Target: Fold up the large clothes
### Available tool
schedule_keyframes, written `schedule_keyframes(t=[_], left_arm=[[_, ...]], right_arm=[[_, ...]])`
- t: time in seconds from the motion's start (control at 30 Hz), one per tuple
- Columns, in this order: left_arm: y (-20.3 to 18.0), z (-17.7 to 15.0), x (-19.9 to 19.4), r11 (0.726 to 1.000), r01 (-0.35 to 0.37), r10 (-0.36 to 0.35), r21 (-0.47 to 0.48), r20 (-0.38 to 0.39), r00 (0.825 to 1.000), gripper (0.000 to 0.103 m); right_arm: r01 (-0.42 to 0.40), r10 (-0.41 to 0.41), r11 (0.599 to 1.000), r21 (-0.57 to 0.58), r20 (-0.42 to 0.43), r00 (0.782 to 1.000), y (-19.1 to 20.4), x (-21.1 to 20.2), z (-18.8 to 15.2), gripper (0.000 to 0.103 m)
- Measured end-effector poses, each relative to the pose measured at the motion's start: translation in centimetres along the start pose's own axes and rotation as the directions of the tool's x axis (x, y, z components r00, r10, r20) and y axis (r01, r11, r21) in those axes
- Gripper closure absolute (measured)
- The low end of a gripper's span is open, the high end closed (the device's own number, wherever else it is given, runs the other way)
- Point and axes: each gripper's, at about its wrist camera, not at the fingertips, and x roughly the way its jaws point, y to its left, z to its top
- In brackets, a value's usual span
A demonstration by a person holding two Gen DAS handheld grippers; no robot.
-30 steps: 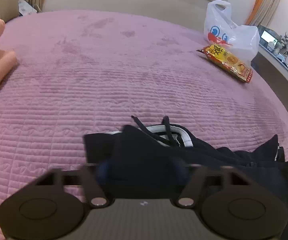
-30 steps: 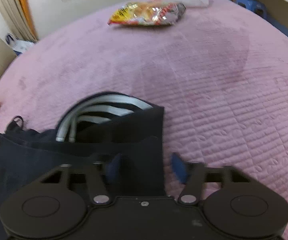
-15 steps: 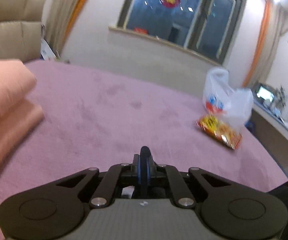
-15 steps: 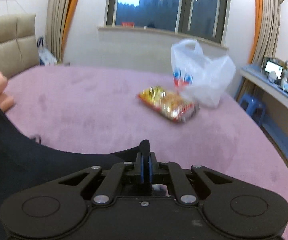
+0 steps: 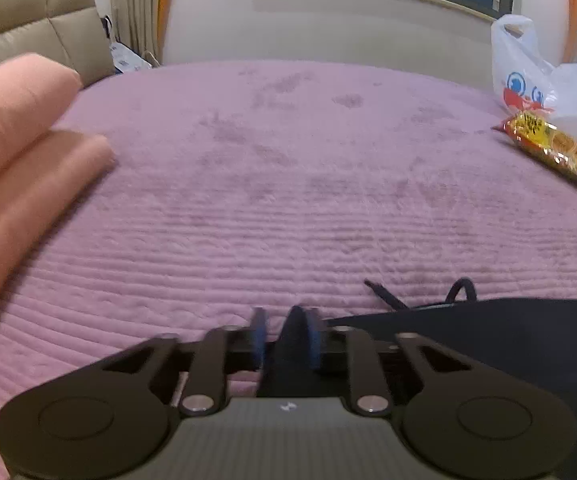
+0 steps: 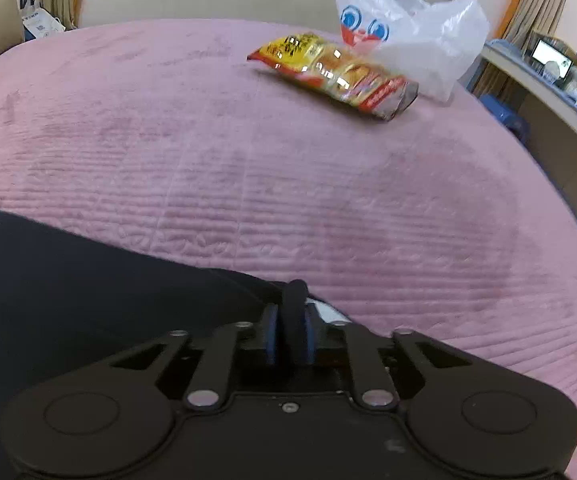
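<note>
Left wrist: left gripper [image 5: 286,338] jaws opening, limp dark garment [image 5: 508,344] edge between them, lower right on the bedspread [image 5: 288,200]; right wrist: right gripper [image 6: 290,334] opening around a bunched fold, garment [image 6: 88,280] lower left — soft, light, best pinched at corners.

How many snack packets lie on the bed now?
1. The snack packet lies on the far part of the pink bedspread, right in front of the white plastic bag. The bag may hide more.
</note>
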Motion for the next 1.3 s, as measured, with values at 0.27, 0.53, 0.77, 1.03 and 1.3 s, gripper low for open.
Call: schedule_keyframes(t=[0.27,0.53,0.77,1.03,1.3], left_arm=[[0.5,-2.5,-12.3,0.994,0.111,-0.108,-0.024,0.11,0.988,0.068],[0.8,-13.7,-11.2,0.981,0.094,-0.107,-0.167,-0.071,0.992,0.088],[5.4,-14.7,-14.5,0.94,0.098,-0.139,-0.326,-0.106,0.985,0.091],[9.3,-19.6,-19.8,0.881,0.131,-0.22,-0.455,-0.149,0.964,0.053],[11.0,-22.5,-17.1,0.689,0.257,-0.385,-0.678,-0.042,0.922,0.043]], right_arm=[[-0.179,0.176,0.984,0.009,0.147,0.973,3.0,-14.1,-1.8,0.043],[-0.302,0.298,0.953,-0.023,-0.114,0.948,12.6,-8.9,-10.3,0.101],[-0.354,0.366,0.928,0.112,-0.119,0.923,10.6,-8.0,-9.2,0.103],[-0.42,0.434,0.89,0.175,-0.05,0.899,9.9,-12.3,-11.0,0.089],[-0.39,0.393,0.917,0.085,-0.02,0.919,13.2,-15.7,-11.8,0.089]])
